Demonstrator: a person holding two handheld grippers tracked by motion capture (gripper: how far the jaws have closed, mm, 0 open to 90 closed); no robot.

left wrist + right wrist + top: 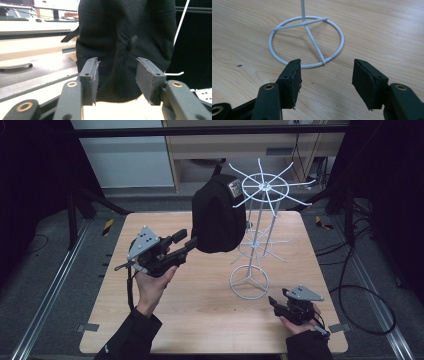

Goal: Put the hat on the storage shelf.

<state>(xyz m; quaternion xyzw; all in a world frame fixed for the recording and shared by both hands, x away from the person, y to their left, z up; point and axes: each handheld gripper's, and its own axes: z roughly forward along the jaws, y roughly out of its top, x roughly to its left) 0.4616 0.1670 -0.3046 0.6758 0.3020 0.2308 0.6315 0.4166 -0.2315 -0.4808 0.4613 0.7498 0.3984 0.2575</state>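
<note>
Looking down from the high view, we see a black cap [216, 215] hanging on one arm of a white wire rack [256, 227] that stands on a pale wooden table [200, 305]. The left hand-held gripper [191, 241] sits at the cap's lower left edge, raised off the table. In the left gripper view its jaws stand apart with the dark cloth of the cap [125, 37] just beyond them, filling the space ahead; we cannot tell whether the tips touch the fabric, but nothing is clamped. The right hand-held gripper [273, 300] rests low near the table's right front, close to the rack's ring base [305, 41], and in the right gripper view its jaws are spread wide over bare wood, holding nothing.

We judge the step in hand to be the cap at the rack: either just hung and let go, or about to be taken. If taking it, the next move calls for closing the left jaws on the cloth and lifting clear of the wire arm, perhaps while the right steadies the base.
</note>
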